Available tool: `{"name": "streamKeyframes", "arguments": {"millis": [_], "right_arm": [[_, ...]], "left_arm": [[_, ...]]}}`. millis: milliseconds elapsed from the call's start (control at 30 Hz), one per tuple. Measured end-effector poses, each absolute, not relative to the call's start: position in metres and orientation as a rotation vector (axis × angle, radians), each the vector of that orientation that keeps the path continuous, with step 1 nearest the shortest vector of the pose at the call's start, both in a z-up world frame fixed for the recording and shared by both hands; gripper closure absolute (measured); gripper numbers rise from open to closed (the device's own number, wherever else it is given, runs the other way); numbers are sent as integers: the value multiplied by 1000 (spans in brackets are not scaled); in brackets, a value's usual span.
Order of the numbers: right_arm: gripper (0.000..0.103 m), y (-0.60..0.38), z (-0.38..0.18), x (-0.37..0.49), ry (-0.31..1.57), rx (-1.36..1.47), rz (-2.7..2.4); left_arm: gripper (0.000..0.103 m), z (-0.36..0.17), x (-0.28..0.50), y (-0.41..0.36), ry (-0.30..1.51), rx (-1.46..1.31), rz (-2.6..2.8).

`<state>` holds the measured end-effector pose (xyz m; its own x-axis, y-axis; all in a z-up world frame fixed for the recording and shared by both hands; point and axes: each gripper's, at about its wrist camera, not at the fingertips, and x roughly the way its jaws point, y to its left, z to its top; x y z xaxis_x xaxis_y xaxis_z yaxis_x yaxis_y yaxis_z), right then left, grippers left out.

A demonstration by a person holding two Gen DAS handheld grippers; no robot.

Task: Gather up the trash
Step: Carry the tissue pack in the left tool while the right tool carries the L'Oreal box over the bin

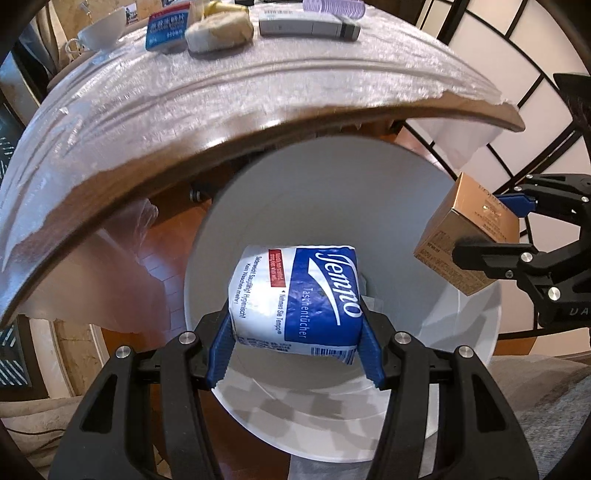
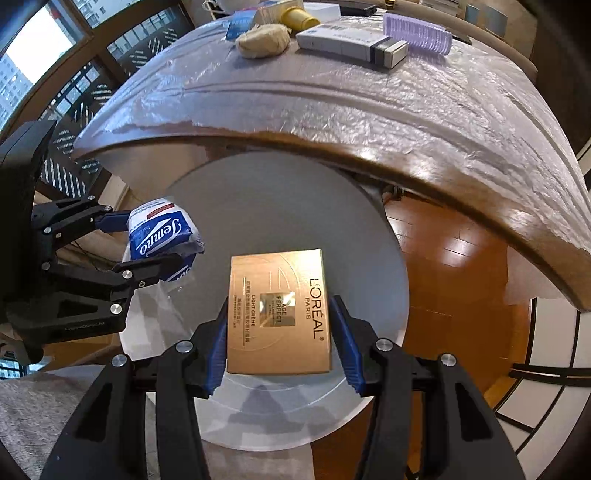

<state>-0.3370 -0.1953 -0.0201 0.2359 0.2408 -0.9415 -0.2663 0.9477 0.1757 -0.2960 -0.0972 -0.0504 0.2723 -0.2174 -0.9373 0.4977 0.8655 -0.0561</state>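
My left gripper (image 1: 295, 328) is shut on a blue and white Tempo tissue pack (image 1: 295, 295) and holds it over the mouth of a white trash bin (image 1: 406, 221) that stands beside the table. My right gripper (image 2: 277, 332) is shut on a gold L'Oréal box (image 2: 277, 314), also above the bin (image 2: 277, 206). The right gripper with the gold box (image 1: 465, 236) shows at the right of the left wrist view. The left gripper with the tissue pack (image 2: 162, 232) shows at the left of the right wrist view.
A round wooden table (image 1: 147, 122) under clear plastic sheeting curves above the bin. On it lie a crumpled beige wad (image 2: 263, 40), a long white carton (image 2: 351, 44), a purple comb-like item (image 2: 417, 33), a blue packet (image 1: 166, 31) and a white cup (image 1: 101, 29). Wood floor (image 2: 461, 280) lies below.
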Motion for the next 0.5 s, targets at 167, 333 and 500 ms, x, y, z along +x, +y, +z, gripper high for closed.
{"name": "streamKeyframes", "arguments": {"millis": [167,333,500], "right_arm": [[53,-191,-30,-333,1299,-28,351],[53,-186,-39,-324,1312,-32,350],[53,-184,-47,-317,1324,-31,342]], "left_arm": [[45,-62,-294,-100,1224,280,-483],[46,-69,-287,-111,1241,290,-477],[46,-74,-283,-112,1252,298,-475]]}}
